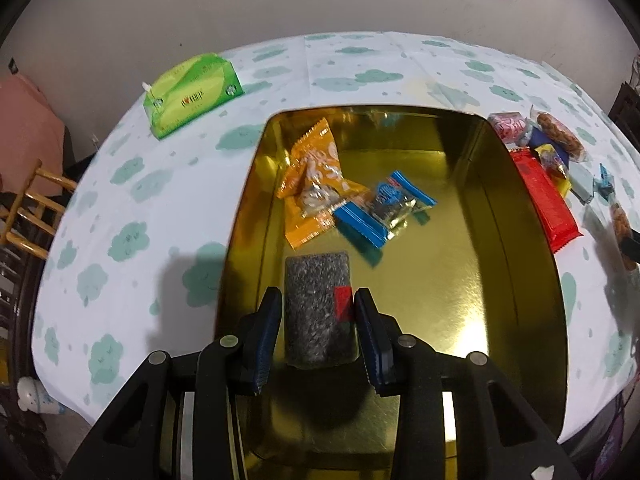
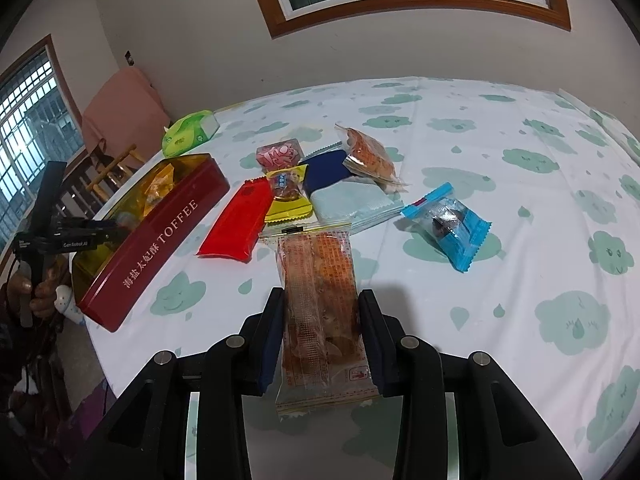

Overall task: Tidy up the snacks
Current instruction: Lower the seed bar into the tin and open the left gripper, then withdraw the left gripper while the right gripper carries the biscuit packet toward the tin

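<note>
My left gripper is shut on a dark speckled sesame bar and holds it over the gold inside of the toffee tin. An orange snack pack and a blue-ended candy lie in the tin. My right gripper is shut on a clear orange-printed cracker pack above the table. The red tin is to its left, with the left gripper over it. A loose snack pile lies ahead: red pack, yellow candy, blue candy.
A green tissue pack lies at the table's far left. More snacks lie right of the tin. The cloud-print tablecloth covers the table. A wooden chair stands off the left edge.
</note>
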Demonstrator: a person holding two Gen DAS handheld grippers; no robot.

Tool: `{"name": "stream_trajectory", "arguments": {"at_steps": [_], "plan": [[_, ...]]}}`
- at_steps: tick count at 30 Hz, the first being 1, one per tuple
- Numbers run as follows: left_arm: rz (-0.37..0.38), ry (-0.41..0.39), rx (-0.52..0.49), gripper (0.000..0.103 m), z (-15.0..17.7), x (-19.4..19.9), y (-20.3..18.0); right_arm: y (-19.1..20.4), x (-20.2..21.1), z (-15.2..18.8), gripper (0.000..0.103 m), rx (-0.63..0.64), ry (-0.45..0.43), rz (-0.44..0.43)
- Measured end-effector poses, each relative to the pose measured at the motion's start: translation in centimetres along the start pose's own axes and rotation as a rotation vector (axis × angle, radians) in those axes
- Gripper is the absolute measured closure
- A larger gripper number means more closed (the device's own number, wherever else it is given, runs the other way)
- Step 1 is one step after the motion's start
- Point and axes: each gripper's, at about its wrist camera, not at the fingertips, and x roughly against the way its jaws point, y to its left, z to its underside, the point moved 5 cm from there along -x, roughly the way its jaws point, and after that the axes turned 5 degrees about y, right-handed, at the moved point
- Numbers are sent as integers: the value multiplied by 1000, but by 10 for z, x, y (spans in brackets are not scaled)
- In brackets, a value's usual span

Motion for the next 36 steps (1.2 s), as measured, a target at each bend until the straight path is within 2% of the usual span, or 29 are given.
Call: {"name": "stream_trajectory", "arguments": {"at_steps": [9,17,19,21,27,36], "plan": [[-38,-56,-10,66,-3,18,-3,-1,0,0,65,-3,1,2],[-61,-119,36,65,6,51,-14,-3,3,0,65,-22,-10,-9],[-57,-134,46,63,9,59,-18,-4,4,1,65,-29,-15,-10],[-66,-147,55,52,12,67,-23,-3,6,1,65,-39,-20,-16],[-101,-205,80,38,20,88,-33,5,13,2,65,-38,-32,-21],[-87,-220,110,37,30,98,-39,16,30,-1,65,-35,-58,-30]]}}
